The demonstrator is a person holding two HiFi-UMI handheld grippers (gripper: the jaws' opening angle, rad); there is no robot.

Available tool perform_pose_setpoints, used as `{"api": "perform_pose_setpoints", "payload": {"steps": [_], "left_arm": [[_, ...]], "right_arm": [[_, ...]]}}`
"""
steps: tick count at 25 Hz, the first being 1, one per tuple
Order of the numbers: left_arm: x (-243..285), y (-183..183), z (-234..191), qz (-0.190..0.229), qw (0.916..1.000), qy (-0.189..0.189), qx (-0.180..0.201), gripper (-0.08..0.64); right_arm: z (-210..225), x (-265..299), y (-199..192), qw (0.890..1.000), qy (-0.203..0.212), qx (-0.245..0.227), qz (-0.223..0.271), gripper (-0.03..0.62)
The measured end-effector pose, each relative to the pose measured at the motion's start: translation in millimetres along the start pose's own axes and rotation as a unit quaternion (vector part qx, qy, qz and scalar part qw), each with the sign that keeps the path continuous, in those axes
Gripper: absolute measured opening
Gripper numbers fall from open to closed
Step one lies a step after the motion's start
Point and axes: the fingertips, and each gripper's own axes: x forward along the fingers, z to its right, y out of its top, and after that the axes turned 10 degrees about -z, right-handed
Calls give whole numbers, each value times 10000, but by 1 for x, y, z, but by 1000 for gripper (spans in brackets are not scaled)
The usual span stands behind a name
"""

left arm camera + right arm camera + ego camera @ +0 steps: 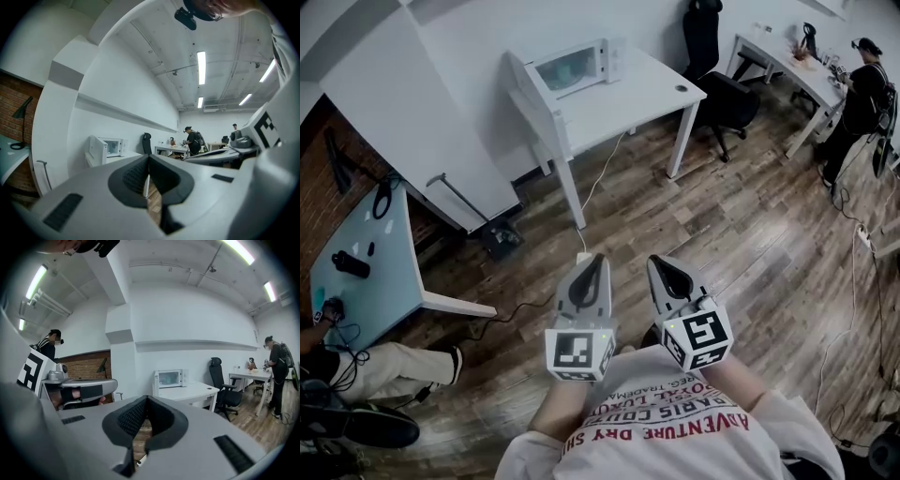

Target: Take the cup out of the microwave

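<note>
A white microwave (574, 66) stands on a white table (628, 98) far ahead, its door (523, 77) swung open to the left. A pale green cup (564, 68) shows inside it. The microwave (169, 378) also appears small in the right gripper view and, as the microwave (111, 146), in the left gripper view. My left gripper (593, 272) and right gripper (668, 274) are held side by side close to my chest, well short of the table. Both are shut with nothing between the pads (136, 176), and the right pads (133, 417) also meet.
A black office chair (717, 80) stands right of the table. A person (862, 94) works at a desk (787, 61) at the back right. A glass-topped table (366, 272) and a seated person's legs (380, 370) are at the left. A cable and power strip (583, 255) lie on the wooden floor.
</note>
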Motion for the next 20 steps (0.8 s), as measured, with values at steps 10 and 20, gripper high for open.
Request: {"api": "perform_pose_setpoints", "payload": {"steps": [10,20], "left_arm": [[57,-20,-1,-369,9990,-87,-229,8],[179,13,0,-408,9989,-66,-234,8]], "right_arm": [[49,38,-25,9986,-66,309,-431,11],[155,109,8,9986,-20,242,-474,11]]}}
